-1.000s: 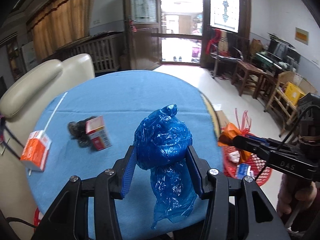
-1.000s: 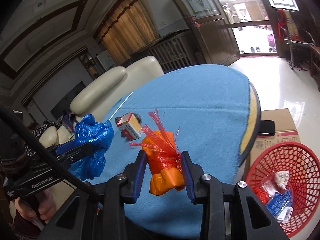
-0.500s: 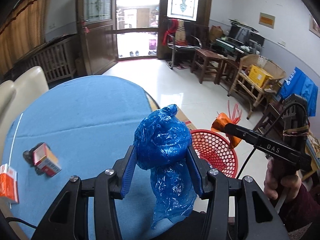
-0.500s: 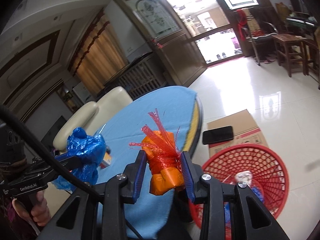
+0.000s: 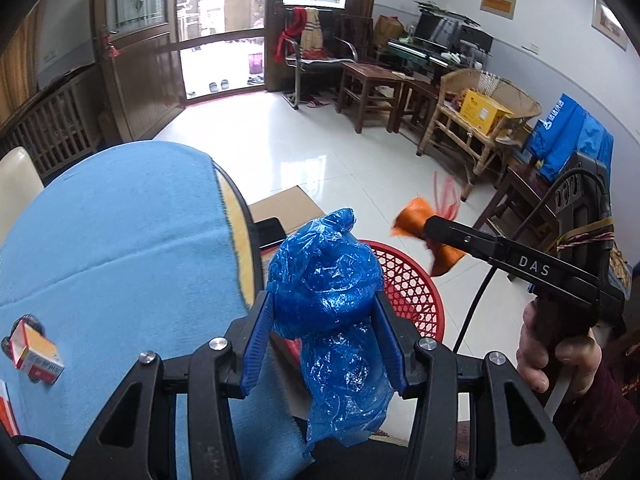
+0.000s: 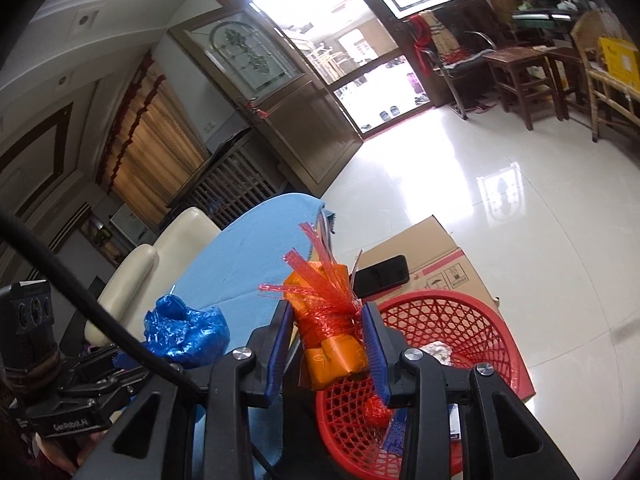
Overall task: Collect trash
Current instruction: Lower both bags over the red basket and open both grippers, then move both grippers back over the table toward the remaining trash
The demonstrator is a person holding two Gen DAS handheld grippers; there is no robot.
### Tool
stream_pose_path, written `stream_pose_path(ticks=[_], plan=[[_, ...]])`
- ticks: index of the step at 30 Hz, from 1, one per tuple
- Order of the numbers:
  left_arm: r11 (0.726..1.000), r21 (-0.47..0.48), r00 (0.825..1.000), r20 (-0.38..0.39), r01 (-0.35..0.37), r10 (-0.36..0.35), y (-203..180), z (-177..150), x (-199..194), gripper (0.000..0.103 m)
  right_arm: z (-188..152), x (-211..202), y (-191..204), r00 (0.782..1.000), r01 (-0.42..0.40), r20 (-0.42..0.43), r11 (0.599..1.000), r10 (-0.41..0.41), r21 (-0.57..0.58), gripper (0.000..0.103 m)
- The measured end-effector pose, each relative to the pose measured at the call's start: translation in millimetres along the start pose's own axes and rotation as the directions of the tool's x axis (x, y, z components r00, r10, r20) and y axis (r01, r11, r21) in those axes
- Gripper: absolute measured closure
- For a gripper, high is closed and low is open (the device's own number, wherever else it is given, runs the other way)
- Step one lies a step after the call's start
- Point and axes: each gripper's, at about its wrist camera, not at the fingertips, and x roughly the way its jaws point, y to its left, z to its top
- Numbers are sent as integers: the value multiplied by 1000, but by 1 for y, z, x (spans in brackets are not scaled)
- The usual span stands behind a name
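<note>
— what did the 2 grippers have?
— the left gripper [image 5: 324, 320] clamped a blue plastic bag [image 5: 332, 304] at the table's [image 5: 120, 220] edge; the right gripper [image 6: 326, 344] squeezed an orange netted bundle [image 6: 328, 328] above the red basket [image 6: 460, 320].

Red basket [image 6: 448, 320] sits on the floor just beside the blue table [image 5: 120, 240], mouth open upward w/ trash only at the bottom, so there's way in from above. Table edge crowds its left side; cardboard box [image 6: 432, 248] w/ a phone [image 6: 380, 276] on top stands right behind it. Shiny floor [image 5: 340, 152] beyond is open, chairs & stools well apart.
</note>
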Motion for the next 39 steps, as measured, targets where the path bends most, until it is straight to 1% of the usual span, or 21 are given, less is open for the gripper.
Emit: stream_pose_path(ticks=[3, 4, 5, 7, 9, 12, 14, 15, 16, 18, 20, 22, 24, 27, 29, 31, 32, 33, 35, 37, 39], plan=[[1000, 13, 1000, -18, 22, -22, -8, 3, 10, 49, 1, 1, -8, 1000, 16, -3, 1000, -16, 21, 63], [1000, 15, 1000, -23, 20, -20, -11, 5, 13, 47, 1, 1, -9, 1000, 21, -3, 999, -21, 24, 63], [1000, 15, 1000, -25, 16, -15, -10, 5, 15, 42, 2, 0, -11, 1000, 30, -2, 999, -30, 31, 63], [1000, 17, 1000, -19, 9, -9, -8, 4, 16, 40, 4, -3, -17, 1000, 30, 5, 998, -30, 59, 43], [1000, 13, 1000, -22, 0, 1, -4, 1, 16, 40, 5, -7, -18, 1000, 24, 17, 997, -26, 67, 43], [1000, -6, 1000, -19, -14, 14, 5, -5, 11, 40, 5, -8, -15, 999, 29, 12, 998, -30, 58, 43], [999, -15, 999, -14, -38, 38, 12, -10, 6, 40, 4, -7, -12, 1000, 21, 9, 998, -22, 52, 43], [998, -15, 998, -4, -58, 57, 16, -14, 1, 40, 3, -6, -9, 1000, 22, 5, 999, -23, 45, 43], [996, -16, 996, 13, -92, 92, 21, -20, -8, 40, 2, -5, -6, 1000, 21, -1, 999, -21, 37, 43], [989, -30, 989, 31, -147, 148, 32, -30, -20, 40, 0, -1, 0, 1000, 11, -8, 1000, -11, 24, 43], [977, -63, 977, 42, -206, 208, 48, -43, -33, 40, -3, 4, 5, 1000, 7, -19, 1000, -7, 9, 43], [956, -114, 960, 44, -271, 278, 68, -59, -46, 40, -6, 9, 12, 999, -1, -34, 1000, 1, 0, 43], [934, -170, 945, 41, -313, 324, 90, -74, -59, 40, -11, 17, 21, 998, -3, -56, 1000, 2, -20, 43], [888, -259, 916, 29, -379, 400, 128, -103, -79, 40, -16, 31, 38, 995, -15, -96, 998, 10, -54, 43], [853, -317, 897, 11, -415, 441, 152, -122, -91, 40, -20, 43, 55, 992, -28, -125, 995, 16, -92, 43], [817, -370, 880, -7, -443, 474, 174, -139, -102, 40, -24, 57, 79, 987, -50, -156, 989, 28, -142, 43], [795, -399, 871, -20, -457, 491, 188, -149, -107, 40, -26, 64, 92, 985, -65, -171, 984, 36, -169, 43], [778, -418, 863, -31, -469, 504, 195, -154, -109, 40, -28, 71, 105, 982, -80, -186, 978, 43, -195, 43], [732, -464, 842, -59, -498, 536, 217, -172, -117, 40, -34, 88, 135, 973, -113, -222, 962, 57, -249, 43], [686, -503, 822, -91, -526, 562, 238, -187, -125, 40, -42, 108, 168, 961, -155, -269, 941, 73, -300, 43], [651, -534, 809, -114, -540, 577, 258, -204, -132, 40, -51, 127, 201, 947, -195, -312, 916, 83, -350, 43]])
